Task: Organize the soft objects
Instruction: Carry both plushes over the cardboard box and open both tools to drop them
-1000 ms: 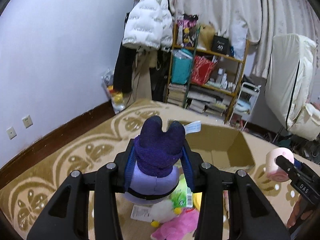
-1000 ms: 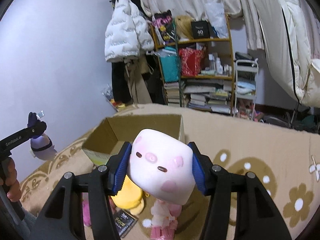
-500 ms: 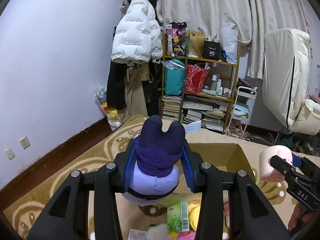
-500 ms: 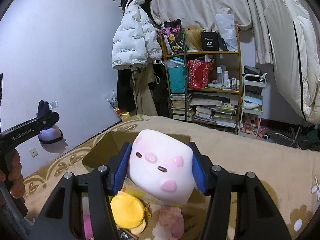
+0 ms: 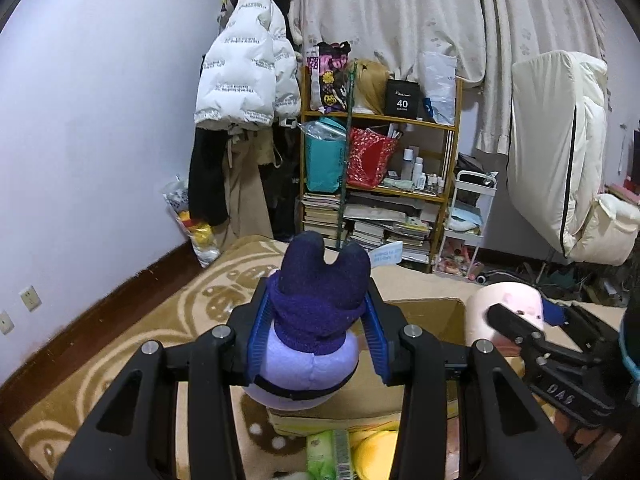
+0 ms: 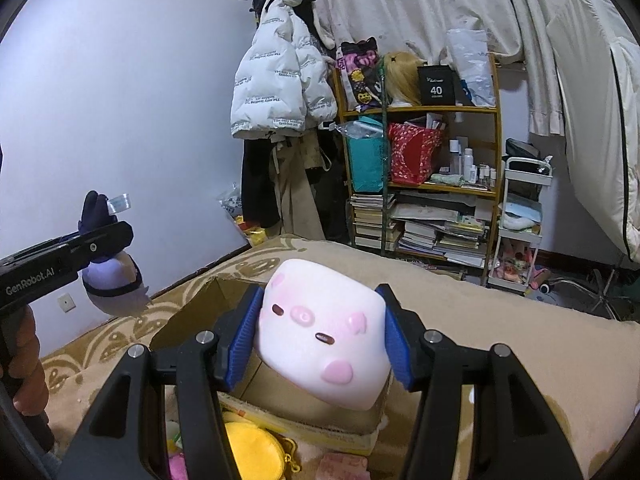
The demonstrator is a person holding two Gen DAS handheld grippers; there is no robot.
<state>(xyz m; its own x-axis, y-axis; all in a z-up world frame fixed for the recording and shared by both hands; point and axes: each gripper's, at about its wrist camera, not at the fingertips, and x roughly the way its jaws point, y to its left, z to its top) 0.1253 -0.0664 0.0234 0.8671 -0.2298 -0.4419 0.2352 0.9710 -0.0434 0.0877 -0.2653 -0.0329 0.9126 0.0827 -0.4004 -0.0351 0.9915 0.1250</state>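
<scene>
My left gripper (image 5: 316,340) is shut on a purple plush (image 5: 316,312) with dark ears and a pale lilac body, held in the air in front of an open cardboard box (image 5: 432,314). My right gripper (image 6: 322,340) is shut on a white and pink pig cushion (image 6: 324,336), tilted, above the near wall of the same cardboard box (image 6: 192,312). In the right wrist view the left gripper (image 6: 100,240) and its purple plush (image 6: 114,280) hang at the far left. The pig cushion (image 5: 504,304) and right gripper (image 5: 520,320) show at the right of the left wrist view.
A yellow plush (image 6: 256,452), a green packet (image 5: 328,456) and pink soft toys (image 6: 344,466) lie on the patterned beige blanket (image 6: 520,344) before the box. Behind stand a crowded shelf (image 5: 384,176), a white cart (image 5: 472,216), hanging coats (image 5: 248,76) and a folded mattress (image 5: 560,152).
Both grippers have moved forward toward the box with their toys still held. The box now sits close under them, and the loose toys have slid to the bottom of both views.
</scene>
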